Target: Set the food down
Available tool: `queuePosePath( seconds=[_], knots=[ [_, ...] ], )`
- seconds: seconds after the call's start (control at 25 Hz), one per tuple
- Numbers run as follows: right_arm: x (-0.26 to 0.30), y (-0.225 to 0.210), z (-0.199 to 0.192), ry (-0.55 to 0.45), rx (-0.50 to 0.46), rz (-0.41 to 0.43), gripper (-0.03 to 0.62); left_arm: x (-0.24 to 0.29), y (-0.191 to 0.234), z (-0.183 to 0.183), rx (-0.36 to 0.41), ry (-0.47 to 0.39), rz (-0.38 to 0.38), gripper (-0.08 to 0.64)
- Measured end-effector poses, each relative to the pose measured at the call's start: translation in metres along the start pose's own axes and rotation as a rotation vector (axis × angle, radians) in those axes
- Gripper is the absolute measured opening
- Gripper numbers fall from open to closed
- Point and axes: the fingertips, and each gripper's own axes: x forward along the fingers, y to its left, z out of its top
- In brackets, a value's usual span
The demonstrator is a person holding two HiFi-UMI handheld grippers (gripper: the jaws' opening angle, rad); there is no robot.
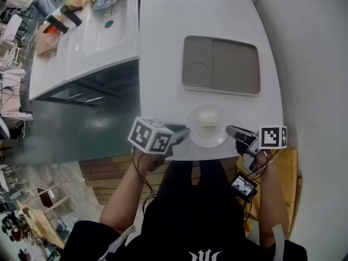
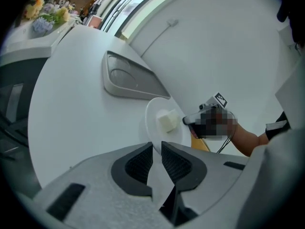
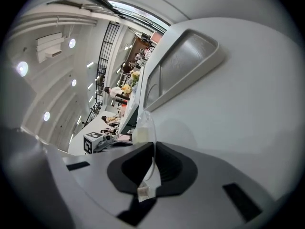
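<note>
a: holding how?

b: clamped, both. left gripper (image 1: 182, 132) shut on the near-left rim of the round white plate (image 1: 213, 136), right gripper (image 1: 232, 130) shut on the opposite rim. nothing but thin rim between either pair of pads.

a: and the food?

b: pale cream cube of food (image 1: 207, 118), loose in the middle of that plate, over the near edge of the round white table (image 1: 163, 48). hard to say whether clear of the tabletop or resting on it.

a: likely trouble?

b: probably three kinds. tilting one side higher than the other, and sliding the cube off, with no wall to stop it. drifting the hands apart or together, and popping a thin, slick rim out of a pinch. letting go so near the edge, and tipping the plate into the lap.

a: safer how?

b: by keeping both level, going further in, perhaps toward the grey-beige rectangular tray (image 1: 220, 65) well beyond, and easing down flat before opening.

a: count?

b: two grippers, one plate, one cube, one tray with a round recess and a wider rectangular one, one table underneath.
</note>
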Motion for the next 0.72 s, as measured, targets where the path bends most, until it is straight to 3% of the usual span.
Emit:
queuePosePath(
  seconds=[0.4,0.72],
  knots=[
    [-0.056,-0.022,0.112,-0.074,-0.071,0.021,0.017,0.053,-0.020,0.114,0.079,-0.044,0.054,0.055],
    [-0.056,-0.061,0.211,-0.082,-0.106,0.010,0.017,0.103,0.010,0.199,0.087,-0.051,0.140,0.055]
  ],
)
